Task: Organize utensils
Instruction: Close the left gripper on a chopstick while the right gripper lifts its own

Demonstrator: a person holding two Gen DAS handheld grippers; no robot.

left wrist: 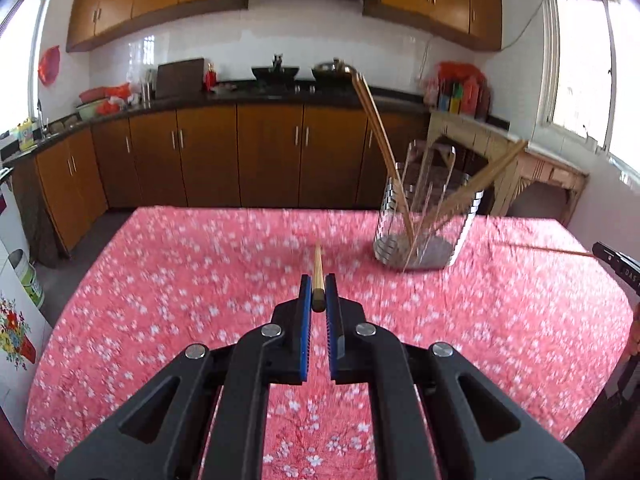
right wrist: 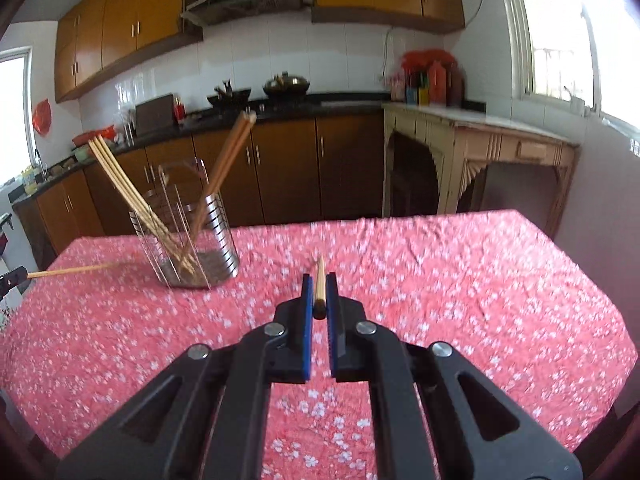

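Each gripper held one chopstick, and both jaws were closed narrowly on the thick end of the stick. The left gripper point(left wrist: 319, 294) clamped its chopstick point(left wrist: 318, 268) between the blue pads point(left wrist: 306, 296), with the thin end pointing forward over the pink flowered tablecloth point(left wrist: 180, 280). The right gripper point(right wrist: 319, 294) held the second chopstick point(right wrist: 319, 278) in the same way. The metal holder point(left wrist: 424, 220) stood on the table, ahead and to the right in the left view, ahead and to the left in the right view, so it was between the two grippers. Several chopsticks point(right wrist: 120, 180) already leaned inside it, some to one side and some to the other. No other loose utensil was visible on the cloth. I judge that the step in hand was to carry both sticks to the holder and drop them in. To do this well, each gripper should come above the open rim, tilt so that the thin tip points down, and find a free gap between the leaning sticks. It seems safer to go one after the other, because the two long sticks could cross over the holder. The jaws should open only when the tip is well inside, otherwise the stick may fall outside or push the light holder over.
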